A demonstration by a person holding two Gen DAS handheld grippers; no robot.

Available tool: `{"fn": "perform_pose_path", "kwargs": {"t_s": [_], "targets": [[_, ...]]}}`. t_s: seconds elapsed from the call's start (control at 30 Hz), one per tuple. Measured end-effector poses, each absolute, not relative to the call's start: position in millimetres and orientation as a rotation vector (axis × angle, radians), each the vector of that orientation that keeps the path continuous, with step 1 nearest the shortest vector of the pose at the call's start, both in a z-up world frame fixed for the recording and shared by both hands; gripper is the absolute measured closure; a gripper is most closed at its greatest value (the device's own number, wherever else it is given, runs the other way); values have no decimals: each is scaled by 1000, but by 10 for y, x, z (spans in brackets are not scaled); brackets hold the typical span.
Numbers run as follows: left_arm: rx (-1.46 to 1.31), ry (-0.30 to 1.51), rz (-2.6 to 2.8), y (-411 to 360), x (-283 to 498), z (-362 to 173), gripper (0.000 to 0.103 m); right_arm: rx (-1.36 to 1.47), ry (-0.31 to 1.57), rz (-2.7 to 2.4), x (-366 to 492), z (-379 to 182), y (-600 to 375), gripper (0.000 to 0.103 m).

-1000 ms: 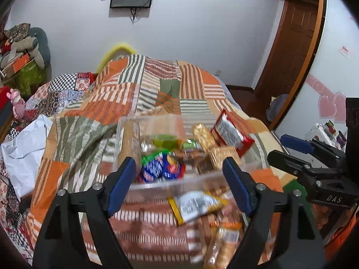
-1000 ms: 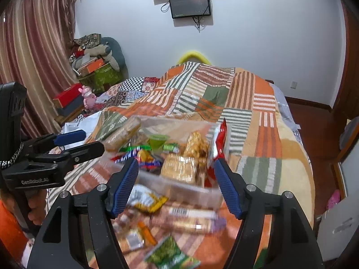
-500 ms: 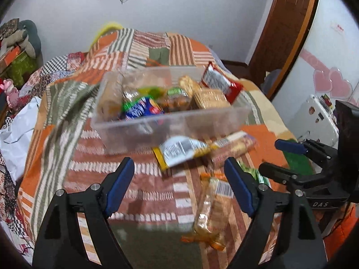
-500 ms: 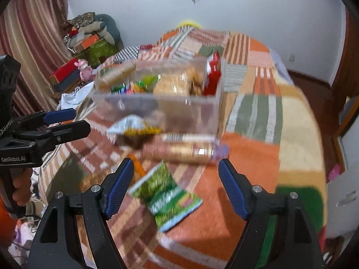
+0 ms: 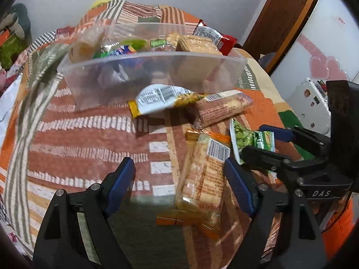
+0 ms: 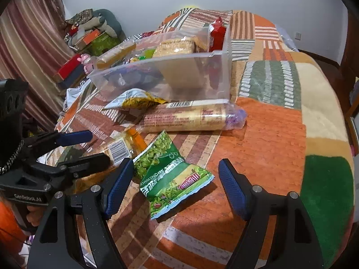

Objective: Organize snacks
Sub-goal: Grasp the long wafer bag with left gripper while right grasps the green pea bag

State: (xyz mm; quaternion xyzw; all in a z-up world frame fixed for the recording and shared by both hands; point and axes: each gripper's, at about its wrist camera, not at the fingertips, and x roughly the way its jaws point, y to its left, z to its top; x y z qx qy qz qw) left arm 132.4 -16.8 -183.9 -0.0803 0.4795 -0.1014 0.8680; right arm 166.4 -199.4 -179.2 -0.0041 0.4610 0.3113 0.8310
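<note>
Green pea packet (image 6: 172,174) lies on the patchwork blanket (image 6: 269,139), between the right gripper (image 6: 175,186) jaws, which have just been opening: wide, pads clear of it. Left gripper (image 5: 179,183) also wide, empty, over the orange cracker pack (image 5: 202,179). Clear bin (image 6: 170,71) beyond, part-filled.

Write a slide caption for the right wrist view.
Open right gripper above green pea packet on patchwork blanket.
</note>
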Motion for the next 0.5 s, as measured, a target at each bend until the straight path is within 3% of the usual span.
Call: {"fn": "perform_pose_path", "kwargs": {"t_s": [0.13,0.2,0.27,0.4,0.5], "targets": [[-189,1008,-224,-176,1315,-1877,21,-51,958,671,1596,-1809,-1928,36],[-187,1015,-221,-186,1315,-1915,21,-53,952,682,1568,-1809,-1914,51],[-160,1005,-212,-226,1293,-1931,21,-87,947,663,1560,-1814,-1882,76],[-113,984,-212,-331,1254,-1932,22,-67,930,647,1533,-1799,-1918,78],[-95,971,-208,-360,1266,-1935,42,-55,924,638,1529,-1781,-1961,79]]}}
